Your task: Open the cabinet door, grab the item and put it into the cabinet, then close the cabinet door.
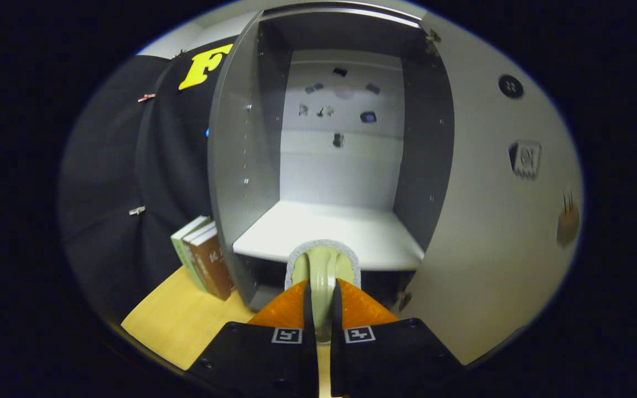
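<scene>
My gripper [322, 301] has both fingers pressed on the handle of a pale green brush [322, 265], its grey pad facing forward. Just beyond it is the open cabinet [241, 166], white shelf [346, 229] bare, door [490, 232] swung right. Books [205, 257] stand left of the cabinet on the wooden table [180, 326].

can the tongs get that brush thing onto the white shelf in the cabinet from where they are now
Probably yes. The tongs are shut on the brush, the cabinet door stands swung wide to the right, and the white shelf lies bare just beyond the fingers, with nothing between them and it.
</scene>
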